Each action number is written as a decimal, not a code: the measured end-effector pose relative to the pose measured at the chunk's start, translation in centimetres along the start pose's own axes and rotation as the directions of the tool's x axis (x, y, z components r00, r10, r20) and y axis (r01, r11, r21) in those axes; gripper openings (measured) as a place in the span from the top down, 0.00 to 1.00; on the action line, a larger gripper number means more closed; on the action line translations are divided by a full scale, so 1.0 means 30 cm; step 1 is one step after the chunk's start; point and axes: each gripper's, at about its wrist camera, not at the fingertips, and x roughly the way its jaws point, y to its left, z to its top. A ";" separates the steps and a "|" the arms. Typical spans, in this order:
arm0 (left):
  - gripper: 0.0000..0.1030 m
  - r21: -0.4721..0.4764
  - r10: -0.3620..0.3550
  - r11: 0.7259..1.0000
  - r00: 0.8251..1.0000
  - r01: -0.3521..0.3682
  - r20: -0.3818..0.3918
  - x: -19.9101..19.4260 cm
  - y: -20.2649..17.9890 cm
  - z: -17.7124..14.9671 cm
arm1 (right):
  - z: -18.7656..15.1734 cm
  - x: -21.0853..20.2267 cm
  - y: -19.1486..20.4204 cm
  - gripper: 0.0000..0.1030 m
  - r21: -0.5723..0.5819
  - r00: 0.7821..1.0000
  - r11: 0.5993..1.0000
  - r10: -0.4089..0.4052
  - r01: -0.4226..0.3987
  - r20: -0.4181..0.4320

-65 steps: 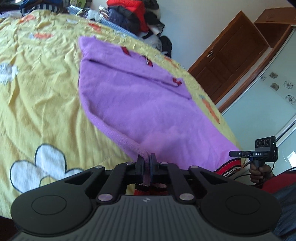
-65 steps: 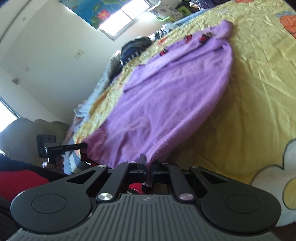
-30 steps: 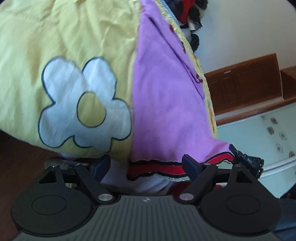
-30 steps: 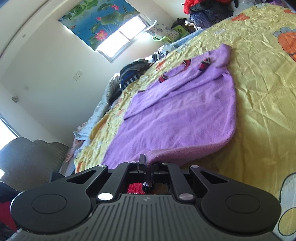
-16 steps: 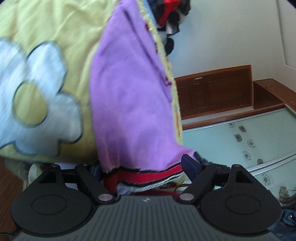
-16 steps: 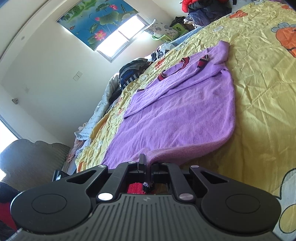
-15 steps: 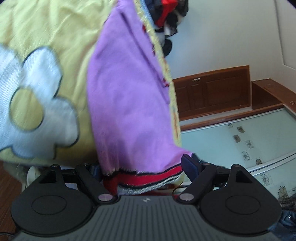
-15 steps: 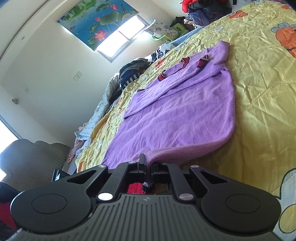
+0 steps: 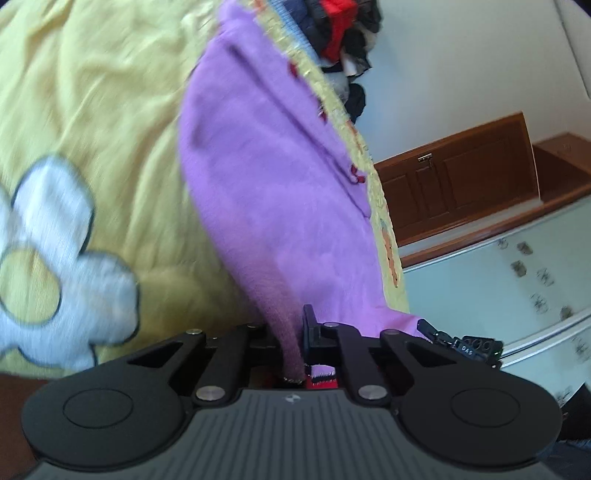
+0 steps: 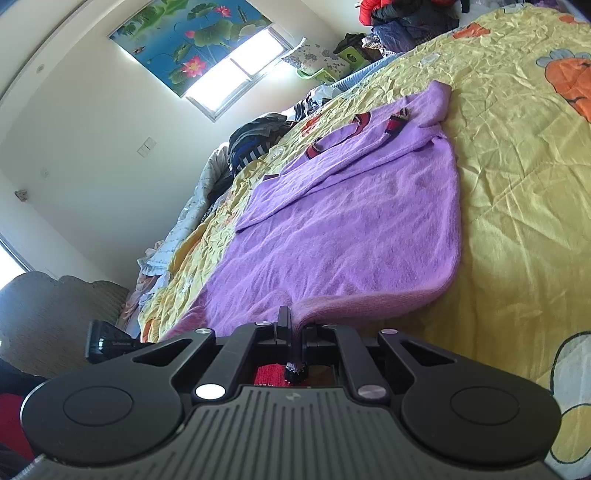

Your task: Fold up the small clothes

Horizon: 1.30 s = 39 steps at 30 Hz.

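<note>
A small purple sweater [image 9: 273,192] with red and black trim lies spread on a yellow bedspread [image 9: 92,103]. It also shows in the right wrist view [image 10: 354,229]. My left gripper [image 9: 291,325] is shut on the sweater's near hem corner at the bed's edge. My right gripper [image 10: 293,325] is shut on the other hem corner, with the red striped hem [image 10: 273,374] bunched behind the jaws. The other gripper's tip [image 9: 461,345] shows at the right of the left wrist view.
The bedspread has white flower [image 9: 48,258] and orange carrot [image 10: 572,81] prints. Piles of clothes [image 10: 258,140] lie at the far bed edge [image 9: 340,33]. A wooden door [image 9: 454,184] and a window with a lotus blind [image 10: 207,48] are beyond.
My left gripper was open beside the hem and has now closed on the hem corner. My right gripper has kept its hold and stayed nearly still.
</note>
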 end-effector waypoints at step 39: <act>0.94 0.198 0.125 0.956 0.910 -0.217 0.395 0.030 -0.251 0.338 | 0.281 0.125 -0.101 0.90 0.049 0.956 0.991 -0.133 0.124 0.261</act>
